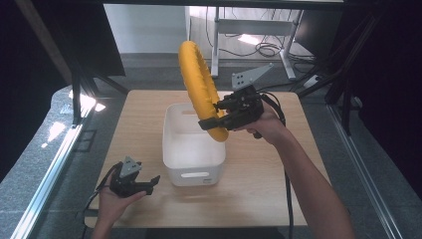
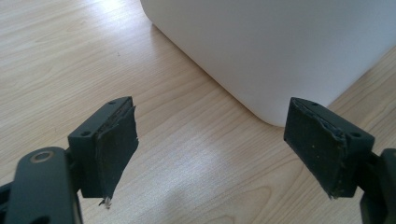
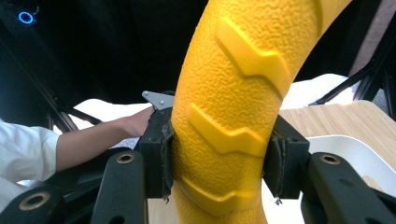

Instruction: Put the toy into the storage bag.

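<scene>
From the high view, a wooden table carries a white plastic bin with a handle slot in its near wall. Above the bin's far right corner the right gripper holds a yellow ring by its lower rim; the ring stands nearly on edge in the air, tilted, its top leaning away toward the far side. The left gripper rests low by the table's near left corner, just beside the bin but apart from it, with nothing between its jaws.

The left gripper view gives what the high one cannot: the left gripper has its jaws spread wide over bare wood, and the bin's rounded corner lies just beyond them, untouched.

The right gripper view shows the grip closely. The right gripper has both pads pressed against the ring's pebbled yellow surface with raised chevron ridges. Beyond it lie the person's forearm and the bin's rim.
</scene>
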The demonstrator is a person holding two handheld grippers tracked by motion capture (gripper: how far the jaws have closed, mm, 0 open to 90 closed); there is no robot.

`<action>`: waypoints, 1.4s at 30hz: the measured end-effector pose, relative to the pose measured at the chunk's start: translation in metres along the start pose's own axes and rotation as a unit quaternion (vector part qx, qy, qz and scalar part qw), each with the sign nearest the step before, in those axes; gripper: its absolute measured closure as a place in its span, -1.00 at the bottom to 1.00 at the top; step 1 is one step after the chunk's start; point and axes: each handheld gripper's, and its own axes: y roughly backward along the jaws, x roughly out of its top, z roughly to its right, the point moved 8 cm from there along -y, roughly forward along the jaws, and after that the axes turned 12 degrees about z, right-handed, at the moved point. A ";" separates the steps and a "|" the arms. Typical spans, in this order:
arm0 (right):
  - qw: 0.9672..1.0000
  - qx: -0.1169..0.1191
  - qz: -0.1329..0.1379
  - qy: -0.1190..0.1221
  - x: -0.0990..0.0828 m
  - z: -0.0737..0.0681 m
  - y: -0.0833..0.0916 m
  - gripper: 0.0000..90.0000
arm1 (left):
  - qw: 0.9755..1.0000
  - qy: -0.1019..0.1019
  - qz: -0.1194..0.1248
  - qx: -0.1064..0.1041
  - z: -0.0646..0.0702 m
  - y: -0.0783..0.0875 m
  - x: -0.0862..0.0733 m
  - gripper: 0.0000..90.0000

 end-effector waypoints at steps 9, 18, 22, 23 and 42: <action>1.000 0.009 0.003 0.001 0.000 0.000 -0.007 0.15 | 1.000 -0.001 -0.001 0.000 0.000 -0.001 0.000 -0.61; 1.000 0.015 0.000 -0.001 -0.002 -0.002 -0.012 0.15 | 1.000 -0.001 -0.001 0.000 0.001 -0.001 -0.001 -0.61; 1.000 0.019 0.000 -0.001 -0.003 -0.001 -0.015 0.15 | 1.000 -0.002 -0.002 0.000 0.001 -0.001 -0.001 -0.61; 1.000 0.019 0.000 -0.001 -0.003 -0.001 -0.015 0.15 | 1.000 -0.002 -0.002 0.000 0.001 -0.002 -0.001 -0.61; 0.999 0.047 -0.005 -0.004 -0.010 -0.008 -0.026 0.15 | 1.000 -0.005 -0.006 0.002 0.001 -0.002 -0.002 -0.62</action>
